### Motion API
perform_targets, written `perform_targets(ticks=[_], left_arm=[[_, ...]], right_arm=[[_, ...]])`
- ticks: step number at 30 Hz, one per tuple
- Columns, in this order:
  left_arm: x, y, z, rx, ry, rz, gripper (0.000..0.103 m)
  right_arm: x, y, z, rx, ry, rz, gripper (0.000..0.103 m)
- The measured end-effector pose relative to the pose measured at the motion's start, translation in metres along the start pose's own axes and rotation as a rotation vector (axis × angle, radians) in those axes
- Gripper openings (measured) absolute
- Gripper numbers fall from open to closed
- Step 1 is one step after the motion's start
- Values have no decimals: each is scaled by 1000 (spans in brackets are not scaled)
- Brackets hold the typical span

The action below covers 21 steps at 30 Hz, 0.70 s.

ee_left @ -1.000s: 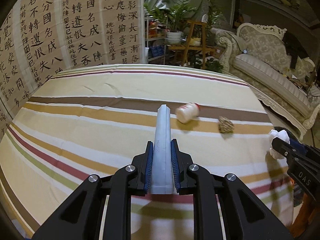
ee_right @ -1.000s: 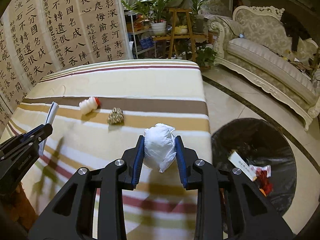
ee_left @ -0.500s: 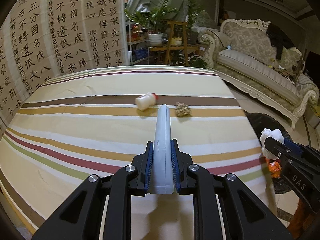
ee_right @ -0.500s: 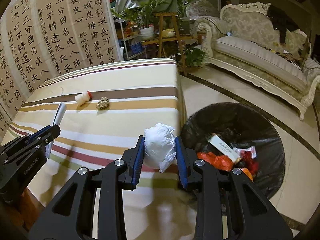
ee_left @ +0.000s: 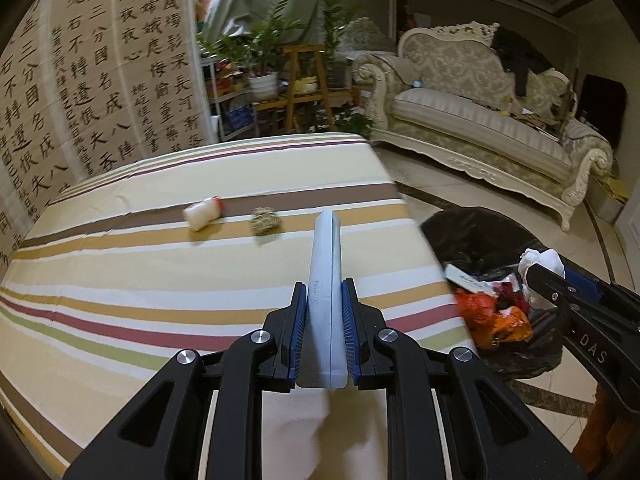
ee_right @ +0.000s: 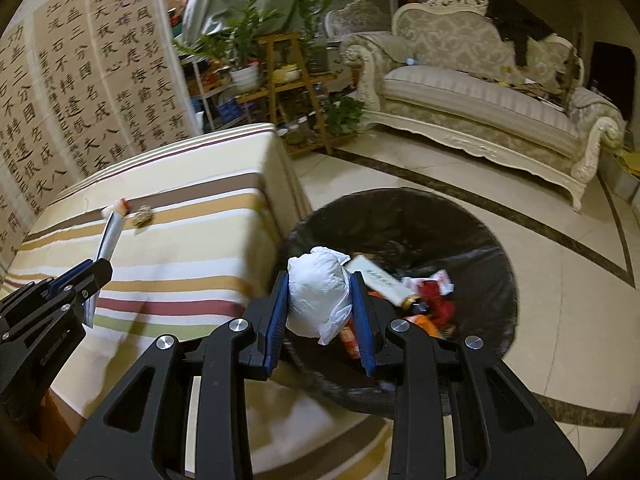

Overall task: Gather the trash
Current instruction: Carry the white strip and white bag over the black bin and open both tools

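My left gripper is shut on a flat pale-blue box, held on edge over the striped tablecloth near its right side. In the right wrist view my right gripper is shut on a crumpled white wad, above the near rim of a black-lined trash bin holding a white carton and red and orange wrappers. The left wrist view also shows the right gripper with the white wad over that bin. A small white bottle with a red cap and a brownish clump lie on the table.
A cream sofa stands across the tiled floor. Plants on a wooden stand and a calligraphy screen lie behind the table. The bin sits on the floor just off the table's right edge.
Both grippers have swept to the right with their loads. The bin has come into the left wrist view, and the right gripper now hangs over the bin instead of the table.
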<state>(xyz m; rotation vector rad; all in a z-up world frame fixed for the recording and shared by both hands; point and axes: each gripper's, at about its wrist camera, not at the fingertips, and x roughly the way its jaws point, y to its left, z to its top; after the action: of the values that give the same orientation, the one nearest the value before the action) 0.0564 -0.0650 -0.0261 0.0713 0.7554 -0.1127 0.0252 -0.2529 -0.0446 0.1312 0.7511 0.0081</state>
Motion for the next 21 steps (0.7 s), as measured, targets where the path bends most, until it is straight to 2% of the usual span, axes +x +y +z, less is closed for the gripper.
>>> perform_targets(ticks=[11,21], left_arm=[[8,-55,4,79,-9,-61,19],[27,-90,7,129,9,-73,20]], right_arm=[[-1,-52,2,69,-16,-78,30],[12,-72,8,87,-11,-106,30]])
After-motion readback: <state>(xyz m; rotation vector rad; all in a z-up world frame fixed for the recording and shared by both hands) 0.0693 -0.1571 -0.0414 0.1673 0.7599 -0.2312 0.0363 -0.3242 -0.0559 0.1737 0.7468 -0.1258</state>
